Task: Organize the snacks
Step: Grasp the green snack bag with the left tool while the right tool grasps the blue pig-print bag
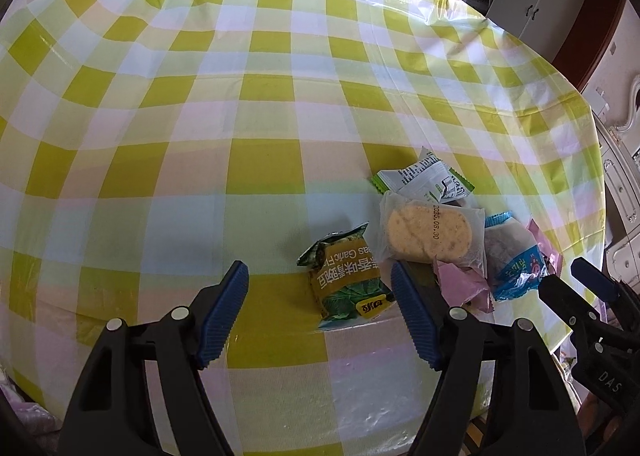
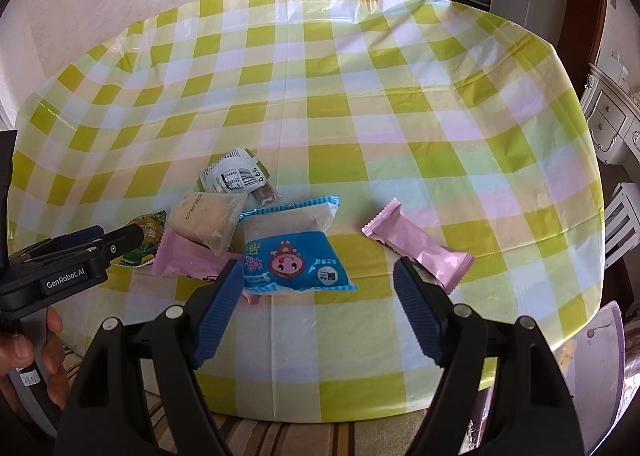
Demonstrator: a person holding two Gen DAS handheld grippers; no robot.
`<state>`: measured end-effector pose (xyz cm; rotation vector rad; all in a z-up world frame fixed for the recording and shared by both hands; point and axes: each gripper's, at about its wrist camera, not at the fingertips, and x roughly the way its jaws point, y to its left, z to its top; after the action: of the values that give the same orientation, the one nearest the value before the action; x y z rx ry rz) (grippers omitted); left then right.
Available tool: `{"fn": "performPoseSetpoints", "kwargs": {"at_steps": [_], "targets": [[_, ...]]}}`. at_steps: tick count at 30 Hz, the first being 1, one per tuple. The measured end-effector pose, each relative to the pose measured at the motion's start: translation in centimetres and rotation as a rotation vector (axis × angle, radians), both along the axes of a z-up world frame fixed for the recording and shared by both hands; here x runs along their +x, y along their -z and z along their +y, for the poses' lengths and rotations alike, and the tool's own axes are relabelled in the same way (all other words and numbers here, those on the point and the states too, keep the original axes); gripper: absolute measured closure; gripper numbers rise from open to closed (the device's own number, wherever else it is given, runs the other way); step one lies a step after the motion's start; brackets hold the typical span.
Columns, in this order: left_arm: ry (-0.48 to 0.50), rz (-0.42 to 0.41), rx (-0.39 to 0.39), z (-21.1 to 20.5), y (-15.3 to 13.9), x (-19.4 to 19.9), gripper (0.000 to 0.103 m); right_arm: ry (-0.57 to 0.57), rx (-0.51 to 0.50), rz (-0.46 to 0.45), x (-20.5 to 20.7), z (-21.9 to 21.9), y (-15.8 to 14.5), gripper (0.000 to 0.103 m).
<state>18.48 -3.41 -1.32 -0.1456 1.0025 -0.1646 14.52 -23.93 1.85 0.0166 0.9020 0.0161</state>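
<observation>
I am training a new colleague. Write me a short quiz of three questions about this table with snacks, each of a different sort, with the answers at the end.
1. True or false: the left gripper is closed on the green pea packet.
2. Which packet lies apart from the pile? A) the blue cartoon packet B) the lone pink packet C) the clear cake packet
3. Fill in: the snacks lie on a ______ tablecloth.

Key
1. False: its jaws stand open, with the packet lying ahead between the tips.
2. B
3. Checked, yellow-green and white.
</observation>
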Motion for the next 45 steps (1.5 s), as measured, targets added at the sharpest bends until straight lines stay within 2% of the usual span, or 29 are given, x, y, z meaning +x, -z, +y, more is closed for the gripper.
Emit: {"fn": "performPoseSetpoints", "kwargs": {"at_steps": [11,13,17,20,21,22,23,27,38,45], "targets": [[0.03,0.016,0.076,-1.4,1.0,0.7,0.035,-0.029,-0.03,0.056,2.8,1.4,1.7,0.026],[0.042,0.013,0.088,-1.8,1.1,0.8,0.037,-0.027,-0.037,0.068,3.2,1.5,2.1,0.026],[0.067,0.021,0.097,-2.3,1.4,0.9,0.048,-0.019,-0.037,0.078,3.7,1.4,2.5,0.026],[0.068,0.018,0.11,-2.5,1.5,1.0,0.049,-0.021,-0.036,0.083,3.9,1.4,2.7,0.026],[0.066,0.017,0.116,-2.6,1.5,1.0,0.053,-0.025,-0.035,0.085,3.9,1.5,2.8,0.027],[0.062,0.015,0.125,-2.6,1.5,1.0,0.056,-0.034,-0.03,0.089,4.0,1.6,2.9,0.035],[0.058,0.014,0.131,-2.6,1.5,1.0,0.06,-0.037,-0.031,0.093,4.0,1.6,3.0,0.037],[0.054,0.012,0.121,-2.4,1.4,1.0,0.063,-0.034,-0.018,0.088,3.8,1.4,3.0,0.042],[-0.007,-0.024,0.105,-1.3,0.7,0.7,0.065,-0.012,-0.008,0.036,2.8,0.8,2.1,0.052],[-0.032,-0.054,0.103,-0.9,0.0,0.4,0.065,-0.005,-0.015,0.019,2.1,0.6,1.5,0.053]]}}
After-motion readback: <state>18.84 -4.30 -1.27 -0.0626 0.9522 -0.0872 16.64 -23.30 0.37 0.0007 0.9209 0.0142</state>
